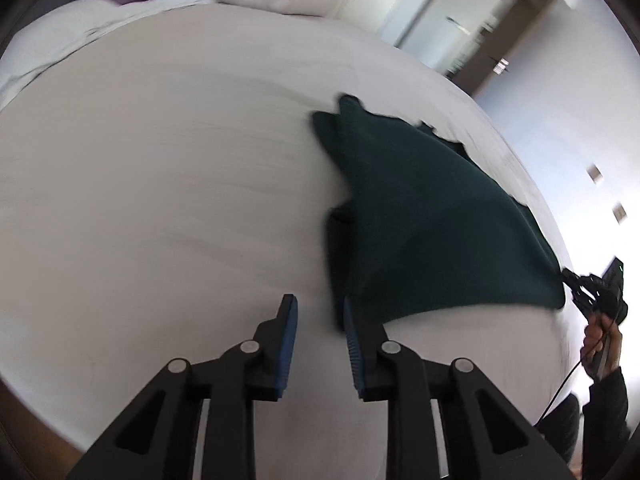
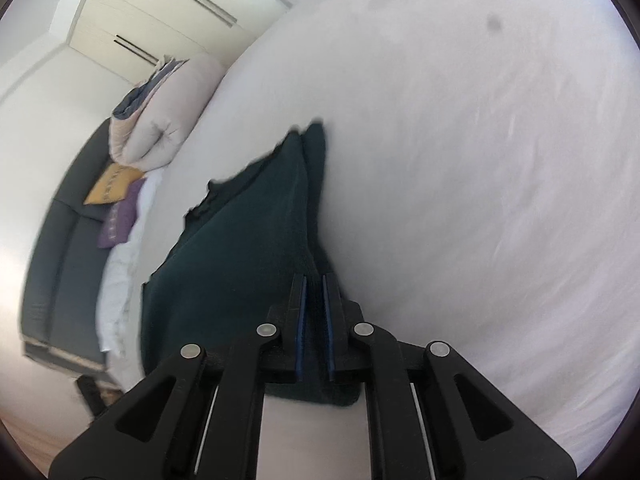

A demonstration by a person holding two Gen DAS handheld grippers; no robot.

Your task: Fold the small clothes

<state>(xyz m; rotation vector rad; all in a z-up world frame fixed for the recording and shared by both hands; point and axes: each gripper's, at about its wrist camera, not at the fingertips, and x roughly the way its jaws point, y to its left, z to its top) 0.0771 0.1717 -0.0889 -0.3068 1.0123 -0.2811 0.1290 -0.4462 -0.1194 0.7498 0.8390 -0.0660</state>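
Observation:
A dark green garment (image 1: 420, 216) lies on the white bed sheet (image 1: 160, 200), partly lifted at one corner. My left gripper (image 1: 318, 312) is open and empty, its right finger just beside the garment's near left edge. My right gripper (image 2: 314, 292) is shut on a corner of the dark green garment (image 2: 248, 248) and pulls it taut. The right gripper also shows in the left wrist view (image 1: 576, 280), held at the garment's right corner.
A folded pale duvet (image 2: 160, 120) and yellow and purple cushions (image 2: 116, 200) lie at the bed's head by a dark headboard (image 2: 68, 248). Wardrobe doors (image 2: 160, 12) stand behind. A doorway (image 1: 460, 20) and wall lie past the bed's far edge.

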